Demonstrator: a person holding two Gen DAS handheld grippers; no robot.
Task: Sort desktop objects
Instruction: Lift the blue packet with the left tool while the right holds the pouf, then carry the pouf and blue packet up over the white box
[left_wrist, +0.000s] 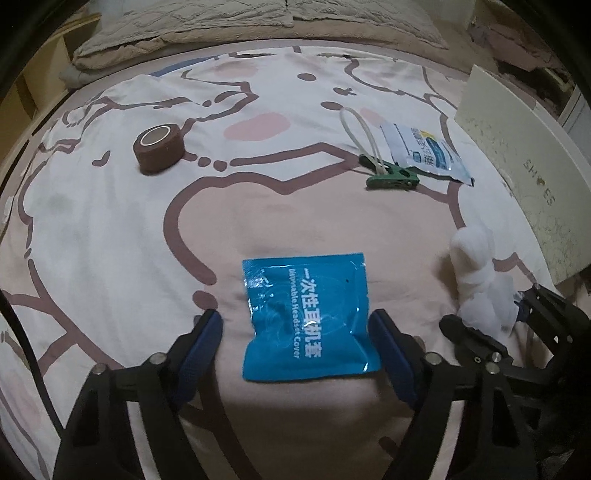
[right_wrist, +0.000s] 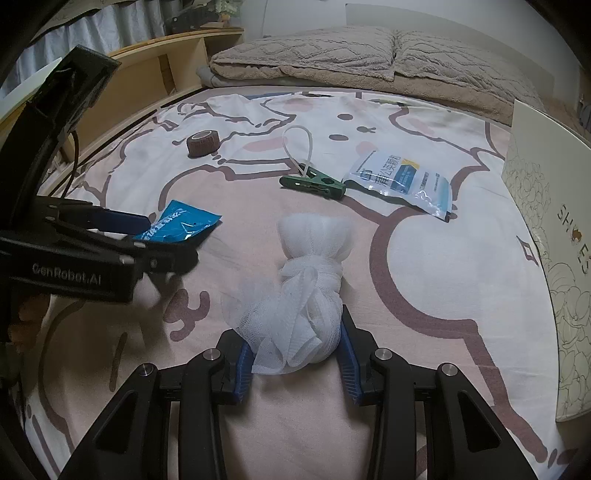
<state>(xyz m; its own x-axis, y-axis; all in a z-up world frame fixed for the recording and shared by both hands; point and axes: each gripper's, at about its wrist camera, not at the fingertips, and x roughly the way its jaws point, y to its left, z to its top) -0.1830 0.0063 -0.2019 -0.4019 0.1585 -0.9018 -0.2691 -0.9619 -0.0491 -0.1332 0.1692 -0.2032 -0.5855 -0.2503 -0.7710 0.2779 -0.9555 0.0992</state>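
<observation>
A blue headset-cover packet (left_wrist: 306, 317) lies flat on the cartoon-print bed sheet (left_wrist: 110, 229). My left gripper (left_wrist: 295, 326) is open and straddles it. Its right finger is at the packet's edge, and a gap shows on the left side. In the right wrist view the same packet (right_wrist: 181, 225) lies under the left gripper's blue fingers (right_wrist: 125, 221). My right gripper (right_wrist: 295, 349) is shut on a knotted white mesh bundle (right_wrist: 310, 280), whose lower end sits between the pads. That bundle (left_wrist: 476, 280) also stands at the right of the left wrist view.
A brown tape roll (left_wrist: 159, 147) lies far left. A green clip with a white loop (left_wrist: 391, 175) and a white-and-blue sachet (left_wrist: 424, 151) lie farther back. A shoe box (left_wrist: 524, 162) stands along the right edge. A folded blanket (right_wrist: 332, 59) and a wooden shelf (right_wrist: 166, 62) are behind.
</observation>
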